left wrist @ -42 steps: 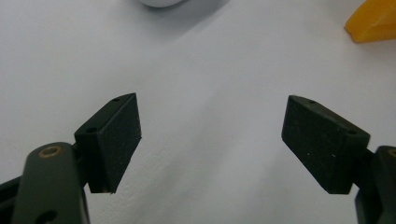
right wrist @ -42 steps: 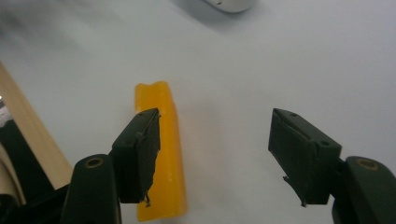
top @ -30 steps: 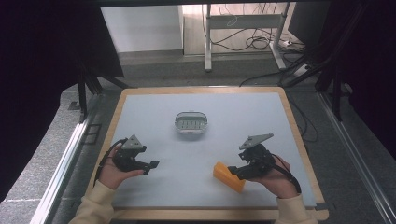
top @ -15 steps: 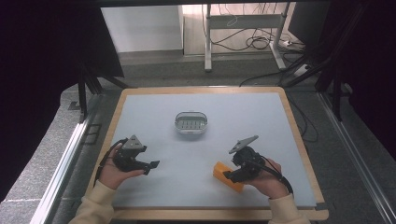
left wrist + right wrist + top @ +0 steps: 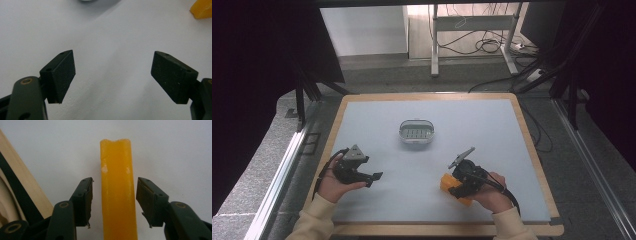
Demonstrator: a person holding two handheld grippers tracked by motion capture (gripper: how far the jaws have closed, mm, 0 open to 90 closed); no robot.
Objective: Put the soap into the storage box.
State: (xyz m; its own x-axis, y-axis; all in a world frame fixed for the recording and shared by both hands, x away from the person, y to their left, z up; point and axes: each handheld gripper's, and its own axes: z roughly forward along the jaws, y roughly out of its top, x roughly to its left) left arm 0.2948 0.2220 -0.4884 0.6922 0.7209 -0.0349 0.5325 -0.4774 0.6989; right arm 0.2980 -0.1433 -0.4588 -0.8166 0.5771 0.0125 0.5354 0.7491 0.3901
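An orange bar of soap (image 5: 451, 186) lies on the pale table top near the front right. In the right gripper view the soap (image 5: 117, 187) runs lengthwise between the two jaws, with a narrow gap on each side. My right gripper (image 5: 114, 197) is open around it and low over the table (image 5: 512, 145). My left gripper (image 5: 371, 178) is held at the front left, open wide, with nothing between its pads (image 5: 61, 75). The soap's corner (image 5: 202, 9) shows at the top right of the left gripper view.
A white oval soap dish (image 5: 416, 130) with a slotted floor stands near the table's middle. The wooden rim (image 5: 437, 230) frames the table, and its front edge (image 5: 22, 185) passes close on the left of my right gripper. Cables and table legs lie beyond the far edge.
My right gripper has dropped and moved left onto the soap, so its jaws now straddle the bar. The left gripper has stayed where it was.
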